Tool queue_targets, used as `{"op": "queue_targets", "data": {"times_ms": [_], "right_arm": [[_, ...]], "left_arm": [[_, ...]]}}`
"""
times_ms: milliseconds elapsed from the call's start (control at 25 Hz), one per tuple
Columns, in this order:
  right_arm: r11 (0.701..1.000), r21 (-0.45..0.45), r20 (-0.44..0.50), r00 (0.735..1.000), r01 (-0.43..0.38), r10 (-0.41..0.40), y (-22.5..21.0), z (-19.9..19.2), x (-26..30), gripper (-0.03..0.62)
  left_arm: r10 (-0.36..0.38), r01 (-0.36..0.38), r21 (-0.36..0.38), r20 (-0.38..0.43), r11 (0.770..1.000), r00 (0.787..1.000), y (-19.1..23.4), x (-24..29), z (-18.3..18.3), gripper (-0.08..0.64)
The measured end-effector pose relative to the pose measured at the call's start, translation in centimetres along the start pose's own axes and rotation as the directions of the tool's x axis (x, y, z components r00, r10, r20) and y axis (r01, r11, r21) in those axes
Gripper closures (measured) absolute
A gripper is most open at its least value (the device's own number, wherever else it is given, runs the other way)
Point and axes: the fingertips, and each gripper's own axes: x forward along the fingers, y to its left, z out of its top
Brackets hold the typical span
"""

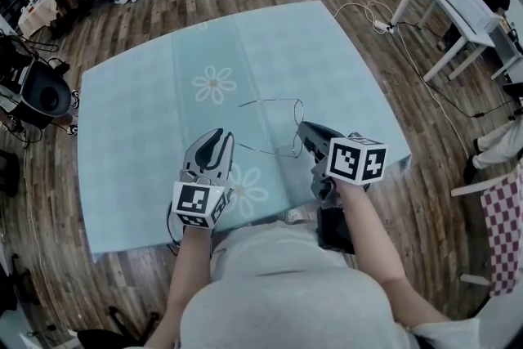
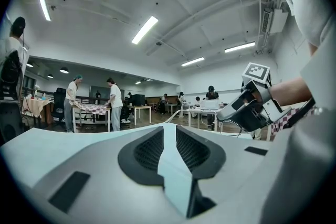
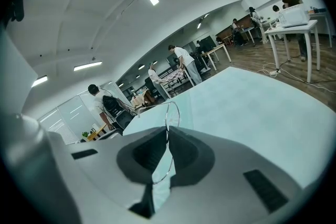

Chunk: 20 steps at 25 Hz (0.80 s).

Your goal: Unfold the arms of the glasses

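Status: glasses (image 1: 297, 125) sit mid-desk on the pale blue cloth, right of centre and just off the tip of the right gripper (image 1: 304, 129). In the right gripper view its fingers are closed on the thin wire rim (image 3: 171, 102), with one loop sticking up past the tips. The left gripper (image 1: 216, 135) is just left of the frame. Its fingers are slightly apart with nothing between them, only cloth showing through the gap.

Risks:
- The wire is very thin, so a pinch on the rim alone could let the frame pivot or slip once an arm is pulled.
- Pulling off the hinge axis would bend or twist the frame.
- The arms lie low on the desk (image 1: 147, 94), so the left fingers may pinch cloth along with the wire and drag it.

Hard to see:
- The hinges don't resolve in any view.
- The head view shows two thin lines running left from the rims, one far and one near. They're probably the arms, but I can't say for sure whether either is folded or already open.
- The near desk edge is hidden behind the person's torso.
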Motion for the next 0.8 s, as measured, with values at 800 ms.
{"op": "queue_targets", "data": {"times_ms": [800], "right_arm": [[0.993, 0.023, 0.075, 0.99, 0.118, -0.119, 1.4, 0.4, 0.7, 0.574]], "left_arm": [[0.073, -0.077, 0.081, 0.044, 0.994, 0.996, -0.5, -0.6, 1.9, 0.552]]}}
